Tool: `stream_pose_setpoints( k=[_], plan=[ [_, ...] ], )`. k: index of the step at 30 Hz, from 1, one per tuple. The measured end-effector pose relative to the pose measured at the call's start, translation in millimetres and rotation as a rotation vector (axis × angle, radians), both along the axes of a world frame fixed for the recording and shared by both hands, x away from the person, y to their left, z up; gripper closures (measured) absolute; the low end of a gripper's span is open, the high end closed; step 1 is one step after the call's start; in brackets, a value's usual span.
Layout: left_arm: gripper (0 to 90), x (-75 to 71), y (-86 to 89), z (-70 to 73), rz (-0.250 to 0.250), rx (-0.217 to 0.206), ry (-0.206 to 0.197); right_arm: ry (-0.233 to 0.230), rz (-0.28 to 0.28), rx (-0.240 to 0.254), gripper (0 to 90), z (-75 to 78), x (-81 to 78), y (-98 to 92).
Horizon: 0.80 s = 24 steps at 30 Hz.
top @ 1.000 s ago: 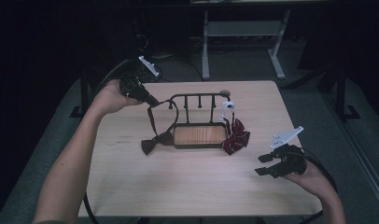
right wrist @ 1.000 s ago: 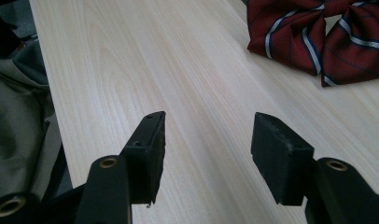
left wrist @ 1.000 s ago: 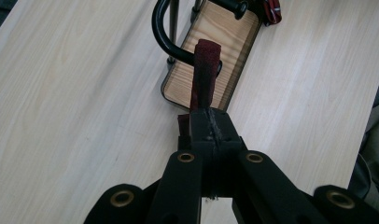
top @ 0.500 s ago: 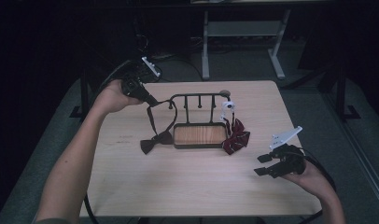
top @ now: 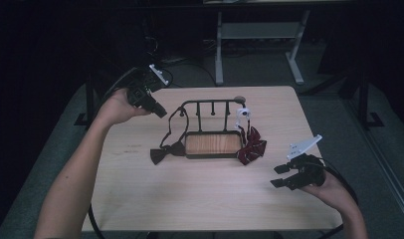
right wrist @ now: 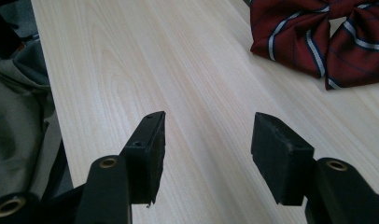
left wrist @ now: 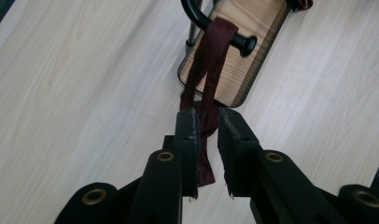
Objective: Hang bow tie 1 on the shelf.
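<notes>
A black wire rack (top: 210, 103) with a wooden base (top: 213, 144) stands mid-table. A dark bow tie (top: 165, 152) lies at its left end, its strap (top: 176, 119) looped over the rack's end peg (left wrist: 246, 43). My left gripper (top: 157, 110) hovers at that end. Its jaws have just been opening and now stand slightly apart; the strap (left wrist: 215, 51) runs loose between them in the left gripper view, left gripper (left wrist: 206, 119). A red striped bow tie (top: 251, 149) (right wrist: 318, 37) lies at the rack's right end. My right gripper (top: 279, 175) (right wrist: 206, 130) hovers open near the front right, holding nothing.
A small white fitting (top: 243, 114) hangs on the rack's right end above the red tie. The light wooden table (top: 200, 199) has bare room in front of the rack. Behind the table, a white desk frame (top: 259, 35) stands on dark floor.
The left gripper's jaws have parted a little and released the strap. Both hands have stayed where they were, and the ties have not shifted.
</notes>
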State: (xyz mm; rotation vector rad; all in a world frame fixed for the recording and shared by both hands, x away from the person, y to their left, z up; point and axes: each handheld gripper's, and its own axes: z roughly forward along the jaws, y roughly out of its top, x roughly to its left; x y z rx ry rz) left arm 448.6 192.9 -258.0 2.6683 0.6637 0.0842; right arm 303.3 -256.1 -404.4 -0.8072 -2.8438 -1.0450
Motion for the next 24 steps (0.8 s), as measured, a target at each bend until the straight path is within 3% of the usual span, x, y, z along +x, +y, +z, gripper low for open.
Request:
stream_pose_setpoints(
  k=[4,14,18,24],
  plan=[
    [75.0,-6.3,1.4,-3.5,-0.008,0.009,-0.003,0.000,-0.007,-0.006,44.2,-0.3,-0.1,-1.2],
    [72.3,-32.1,11.8,-5.8,-0.032,-0.028,-0.035,-0.002,-0.022,-0.001,42.8,1.1,-0.6,-3.5],
    [70.4,-41.9,15.6,-7.1,-0.040,-0.023,-0.042,-0.006,-0.031,-0.005,41.8,0.8,-0.1,-5.2],
    [66.1,-58.7,19.8,-12.4,-0.044,-0.057,-0.045,-0.006,-0.055,-0.003,38.9,1.9,-0.7,-8.7]
  ],
)
